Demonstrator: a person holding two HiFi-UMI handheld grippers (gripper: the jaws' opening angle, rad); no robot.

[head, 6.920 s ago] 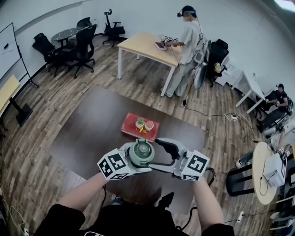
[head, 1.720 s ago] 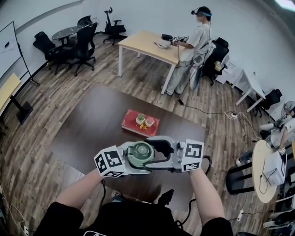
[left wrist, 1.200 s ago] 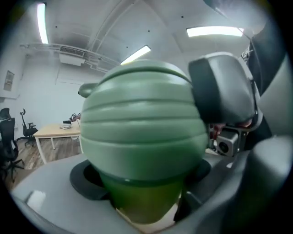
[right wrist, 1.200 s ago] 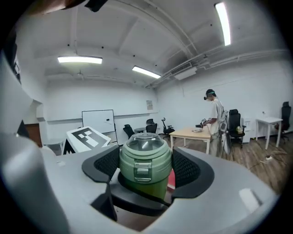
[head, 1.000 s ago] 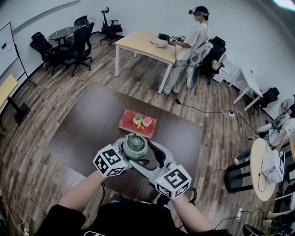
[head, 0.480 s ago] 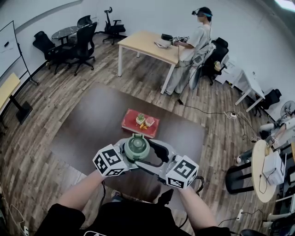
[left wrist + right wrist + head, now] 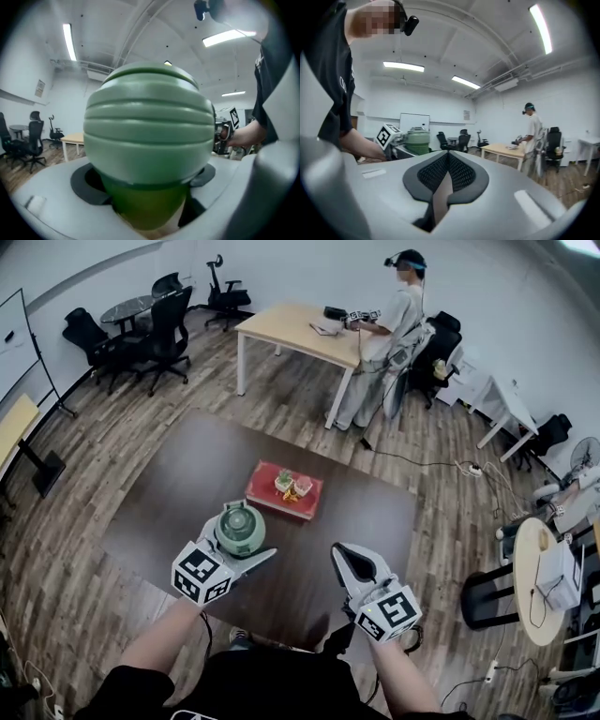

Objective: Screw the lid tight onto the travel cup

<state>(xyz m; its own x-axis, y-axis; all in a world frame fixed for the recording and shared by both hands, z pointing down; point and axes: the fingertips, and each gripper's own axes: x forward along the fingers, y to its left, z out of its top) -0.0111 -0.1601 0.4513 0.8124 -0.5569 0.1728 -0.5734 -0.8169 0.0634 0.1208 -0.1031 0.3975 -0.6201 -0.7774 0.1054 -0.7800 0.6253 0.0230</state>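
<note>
Both jaw states read clearly: left gripper (image 7: 242, 542) clamped on the green travel cup (image 7: 150, 206), its body largely hidden beneath the lid (image 7: 236, 523); right gripper (image 7: 348, 561) jaws just closed together, empty.

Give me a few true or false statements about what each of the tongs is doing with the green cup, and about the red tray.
1. The left tongs hold the green travel cup. True.
2. The right tongs grip the lid. False: they have just closed on nothing, well apart from the cup.
3. The lid sits on top of the cup. True.
4. The red tray is bare. False: a few small items sit on it.
</note>
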